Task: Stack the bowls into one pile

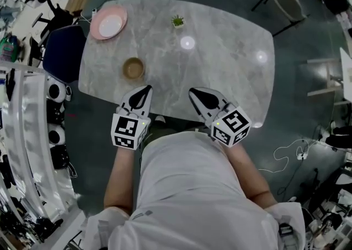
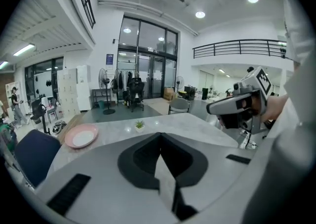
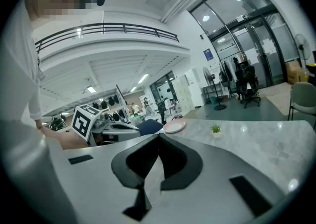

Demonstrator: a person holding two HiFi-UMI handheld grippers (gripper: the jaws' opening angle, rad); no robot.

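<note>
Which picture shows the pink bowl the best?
The head view: it looks straight down into the pink bowl, so its rim and pale middle are both clear. The left gripper view shows it low and side-on. The right gripper view shows it tiny and far away.

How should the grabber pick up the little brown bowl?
By its rim, on the near side. The brown bowl stands upright with its mouth open upward, so one jaw could probably slip inside and one outside. The left gripper, shut for now, is nearest and should come from above.
</note>
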